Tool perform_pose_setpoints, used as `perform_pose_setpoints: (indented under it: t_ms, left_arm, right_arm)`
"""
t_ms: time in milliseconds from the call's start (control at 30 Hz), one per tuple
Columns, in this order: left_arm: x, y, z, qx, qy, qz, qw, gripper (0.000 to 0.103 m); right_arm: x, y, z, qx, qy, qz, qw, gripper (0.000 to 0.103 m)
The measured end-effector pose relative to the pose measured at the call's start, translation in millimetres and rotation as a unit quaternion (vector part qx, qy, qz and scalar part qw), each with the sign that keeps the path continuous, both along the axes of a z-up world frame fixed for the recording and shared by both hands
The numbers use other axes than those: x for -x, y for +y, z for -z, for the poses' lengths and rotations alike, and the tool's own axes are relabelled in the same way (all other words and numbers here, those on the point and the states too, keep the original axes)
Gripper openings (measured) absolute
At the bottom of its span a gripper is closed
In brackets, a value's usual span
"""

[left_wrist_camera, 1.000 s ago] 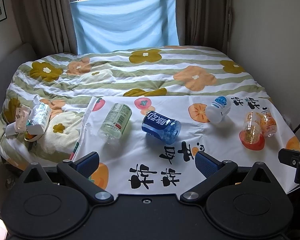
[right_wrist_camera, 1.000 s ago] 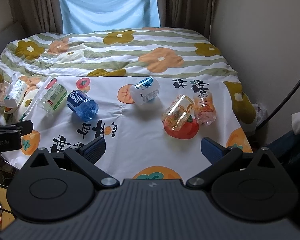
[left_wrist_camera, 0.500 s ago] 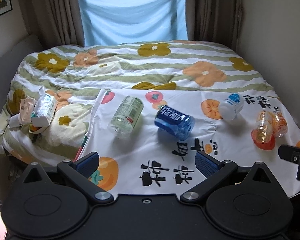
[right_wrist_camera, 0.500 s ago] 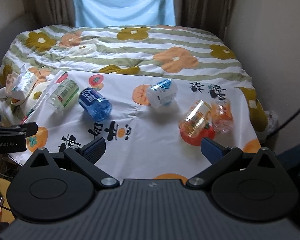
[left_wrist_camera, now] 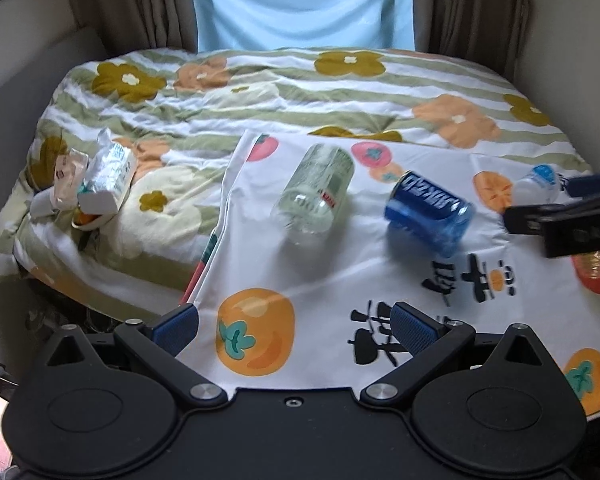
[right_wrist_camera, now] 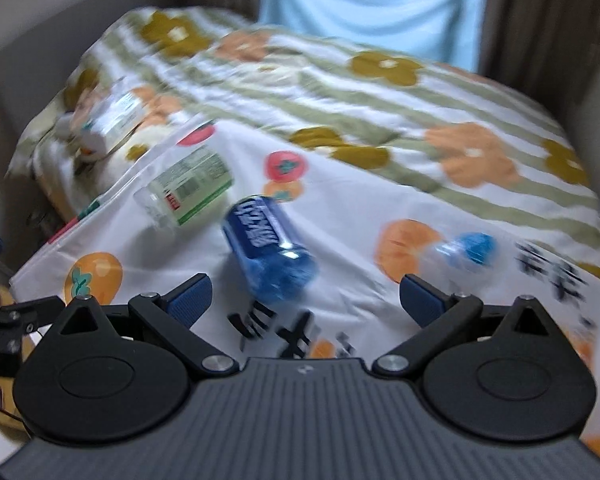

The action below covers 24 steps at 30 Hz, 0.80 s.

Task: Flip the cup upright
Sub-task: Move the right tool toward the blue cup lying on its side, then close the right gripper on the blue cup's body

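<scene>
- The left gripper (left_wrist_camera: 294,326) is held low with its jaws spread wide, blue pads (left_wrist_camera: 414,330) facing inward.
- The right gripper (right_wrist_camera: 306,296) is likewise wide apart (its view is blurred), gripping nothing.

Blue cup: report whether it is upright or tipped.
Tipped. The blue cup lies on its side on the printed cloth, its label sideways in both views.

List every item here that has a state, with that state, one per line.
Left gripper: open, empty.
Right gripper: open, empty.
Blue cup: on its side on the printed cloth.
Green-label cup: on its side.
White cup with blue end: on its side, blurred.
Orange cup: mostly hidden behind the right gripper.
Tissue pack: lying on the quilt.
</scene>
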<state>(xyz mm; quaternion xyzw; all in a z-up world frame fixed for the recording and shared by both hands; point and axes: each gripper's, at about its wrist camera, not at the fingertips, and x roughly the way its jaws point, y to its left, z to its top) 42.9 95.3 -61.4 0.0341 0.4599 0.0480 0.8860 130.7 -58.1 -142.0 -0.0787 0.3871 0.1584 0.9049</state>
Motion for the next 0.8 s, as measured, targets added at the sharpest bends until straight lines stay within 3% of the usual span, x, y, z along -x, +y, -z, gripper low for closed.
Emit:
perform_pose_setpoints:
  t_ms: [333, 633, 800]
  left_arm:
    - [-21.8, 9.4, 33.6, 0.008, 0.016, 0.003, 0.9998, 0.103]
    - [-32.3, 11.3, 45.3, 0.018, 0.025, 0.011, 0.9995, 0.103]
    - [-34.7, 12.8, 45.2, 0.019, 0.024, 0.013, 0.9994, 0.103]
  right_arm:
    - [-83.7, 53.7, 57.8, 0.038, 0.042, -0.089, 0.994, 0.103]
    - [-106.1, 60.2, 76.4, 0.035, 0.085, -0.112, 0.989, 0.103]
    - [-109.7, 60.4, 80.7, 0.034, 0.096, -0.112, 0.988, 0.086]
